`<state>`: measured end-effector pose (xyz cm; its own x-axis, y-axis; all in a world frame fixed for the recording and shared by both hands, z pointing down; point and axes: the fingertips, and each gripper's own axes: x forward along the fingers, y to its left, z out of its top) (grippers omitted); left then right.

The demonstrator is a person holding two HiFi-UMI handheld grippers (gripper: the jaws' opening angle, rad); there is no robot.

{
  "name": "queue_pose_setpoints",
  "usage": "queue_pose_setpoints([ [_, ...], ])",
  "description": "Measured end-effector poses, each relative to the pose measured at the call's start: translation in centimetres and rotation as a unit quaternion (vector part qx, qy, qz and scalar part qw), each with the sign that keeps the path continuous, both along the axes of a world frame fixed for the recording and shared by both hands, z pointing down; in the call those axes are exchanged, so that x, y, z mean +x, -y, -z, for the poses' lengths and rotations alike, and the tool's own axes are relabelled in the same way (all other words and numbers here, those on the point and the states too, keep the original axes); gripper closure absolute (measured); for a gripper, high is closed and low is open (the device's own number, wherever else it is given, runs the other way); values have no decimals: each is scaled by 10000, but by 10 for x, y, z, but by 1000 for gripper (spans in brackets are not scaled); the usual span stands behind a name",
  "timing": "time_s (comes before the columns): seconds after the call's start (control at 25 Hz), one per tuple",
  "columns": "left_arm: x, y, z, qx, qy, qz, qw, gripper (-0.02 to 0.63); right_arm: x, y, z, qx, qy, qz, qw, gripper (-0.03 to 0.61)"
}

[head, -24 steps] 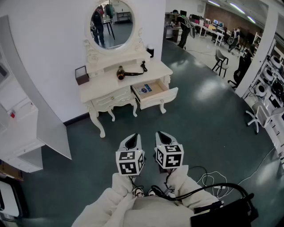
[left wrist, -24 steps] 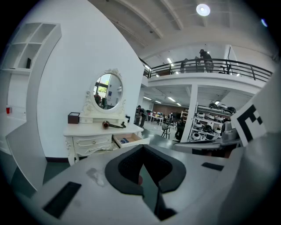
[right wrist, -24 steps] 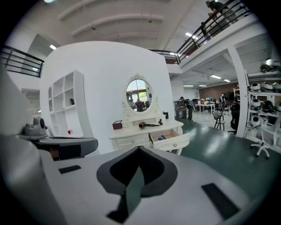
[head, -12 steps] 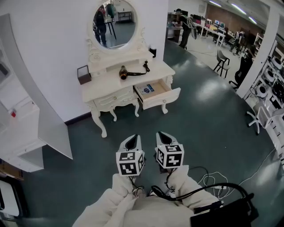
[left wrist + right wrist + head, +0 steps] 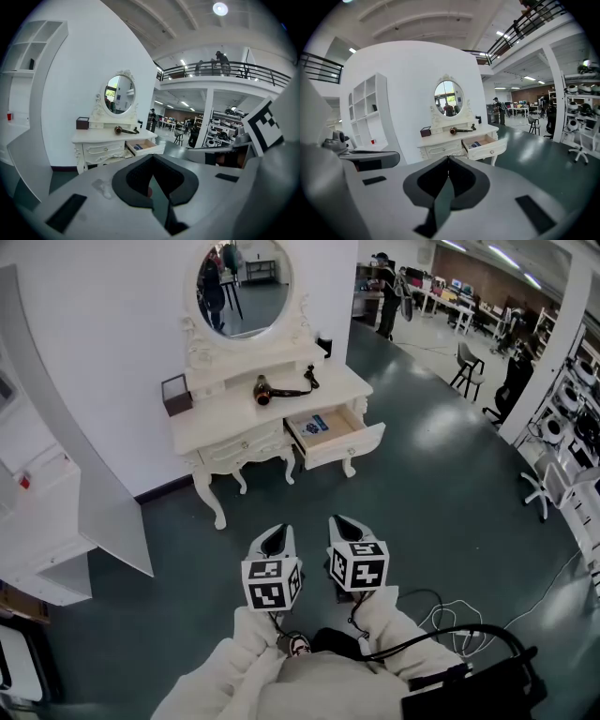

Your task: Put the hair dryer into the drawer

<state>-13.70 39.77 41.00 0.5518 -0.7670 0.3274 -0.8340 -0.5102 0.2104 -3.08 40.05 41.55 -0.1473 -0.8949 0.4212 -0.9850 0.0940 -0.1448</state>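
Two grippers, left gripper and right gripper: jaws pressed together, empty. Black-and-gold hair dryer lies well apart on white tabletop, far-left of open white drawer. Risk: trailing black cord snags drawer front.

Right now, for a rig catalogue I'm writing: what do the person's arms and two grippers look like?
The left gripper and right gripper are pale grey tapering shells with black-lined jaws, each carrying a white cube with black square markers. Cream sleeves cover both arms; black cables trail behind.
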Motion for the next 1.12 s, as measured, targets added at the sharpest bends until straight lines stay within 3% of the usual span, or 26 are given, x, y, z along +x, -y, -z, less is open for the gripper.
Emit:
queue_pose_setpoints([
  [0.44,13,37,-14,-97,78,-100,9999,618,15,33,-15,-159,-14,-107,9998,517],
  [1.12,50,179,-18,-137,127,156,9997,618,48,179,-11,-110,-39,184,9998,517],
])
